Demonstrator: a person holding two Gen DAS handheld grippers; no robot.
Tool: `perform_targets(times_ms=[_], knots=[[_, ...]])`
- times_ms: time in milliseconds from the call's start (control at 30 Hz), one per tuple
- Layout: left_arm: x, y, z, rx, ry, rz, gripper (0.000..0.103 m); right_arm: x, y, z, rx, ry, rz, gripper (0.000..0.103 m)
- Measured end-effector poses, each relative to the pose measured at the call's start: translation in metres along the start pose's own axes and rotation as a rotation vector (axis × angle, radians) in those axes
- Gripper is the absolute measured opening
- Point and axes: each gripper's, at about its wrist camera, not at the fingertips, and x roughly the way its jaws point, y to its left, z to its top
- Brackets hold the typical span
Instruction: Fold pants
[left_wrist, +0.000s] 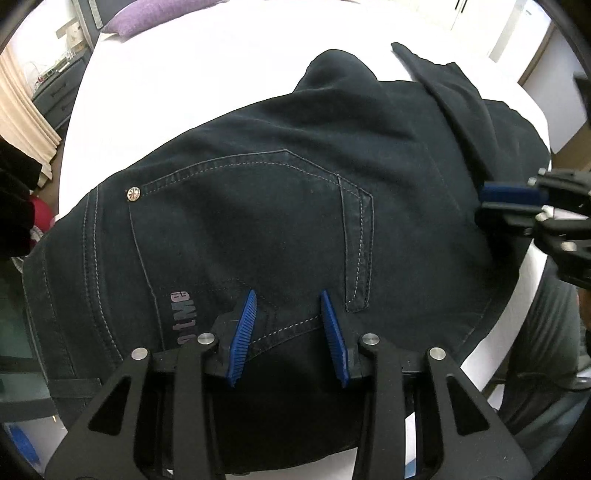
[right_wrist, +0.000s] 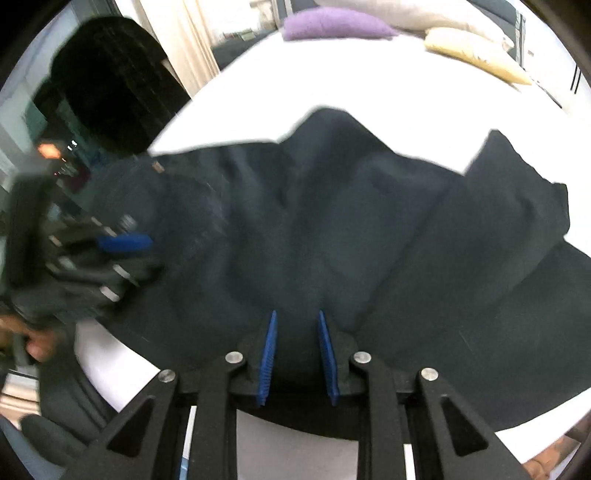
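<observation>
A white bed carries the dark jeans: heavy, limp denim, best gripped at seams. The left gripper and right gripper each pinch its near edge.

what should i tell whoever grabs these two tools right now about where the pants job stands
Left tool: part open over the waistband end of the dark pants, beside the back pocket; whether the pads pinch cloth cannot be told.
Right tool: part open at the near edge of the pants, cloth between the pads, grip unclear.
Pants lie rumpled on the white bed, a leg flap lying across on the far right.
Done: partly gathered. Left: smooth, fold, square up.
</observation>
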Motion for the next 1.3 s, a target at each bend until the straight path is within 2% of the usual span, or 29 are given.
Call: perform_targets(times_ms=[100, 167, 233, 267, 400, 533, 567, 600, 733, 800, 1033, 1133, 1233, 1300], knots=[[0.006, -0.007, 0.007, -0.005, 0.003, 0.004, 0.035, 0.012, 0.024, 0.007, -0.057, -0.003, 0.01, 0.039], [0.004, -0.005, 0.004, -0.003, 0.003, 0.008, 0.035, 0.026, 0.021, 0.005, -0.064, 0.035, 0.006, 0.039], [0.004, -0.004, 0.003, -0.004, 0.003, 0.011, 0.035, 0.044, 0.015, -0.004, -0.046, 0.098, -0.04, 0.039], [0.0, 0.0, -0.007, -0.003, 0.001, 0.013, 0.035, 0.043, 0.012, -0.009, -0.039, 0.085, -0.037, 0.039], [0.0, 0.0, -0.009, -0.004, -0.001, 0.017, 0.035, 0.023, -0.006, -0.027, -0.025, 0.061, -0.091, 0.039], [0.0, 0.0, -0.01, -0.007, -0.001, 0.023, 0.035, -0.009, -0.033, -0.033, 0.067, 0.003, -0.174, 0.039], [0.0, -0.001, -0.01, -0.007, -0.001, 0.028, 0.035, -0.021, -0.042, -0.034, 0.097, -0.021, -0.234, 0.043], [0.0, -0.002, -0.01, -0.006, 0.0, 0.032, 0.035, -0.03, -0.049, -0.035, 0.117, -0.038, -0.249, 0.047], [0.001, -0.007, -0.008, -0.005, 0.003, 0.043, 0.035, -0.06, -0.072, -0.044, 0.188, -0.116, -0.239, 0.048], [0.001, -0.008, -0.007, -0.006, 0.003, 0.046, 0.035, -0.068, -0.076, -0.043, 0.203, -0.142, -0.235, 0.053], [-0.005, -0.014, -0.005, -0.006, -0.001, 0.072, 0.035, -0.063, -0.091, -0.032, 0.262, -0.16, -0.187, 0.054], [-0.02, -0.022, 0.0, 0.003, -0.036, 0.105, 0.035, -0.068, -0.107, -0.028, 0.297, -0.176, -0.187, 0.058], [-0.035, -0.038, 0.014, 0.013, -0.085, 0.067, 0.035, -0.075, -0.124, -0.017, 0.338, -0.195, -0.192, 0.058], [-0.034, -0.056, 0.029, 0.037, -0.095, 0.033, 0.035, -0.078, -0.134, -0.003, 0.343, -0.208, -0.213, 0.064]])
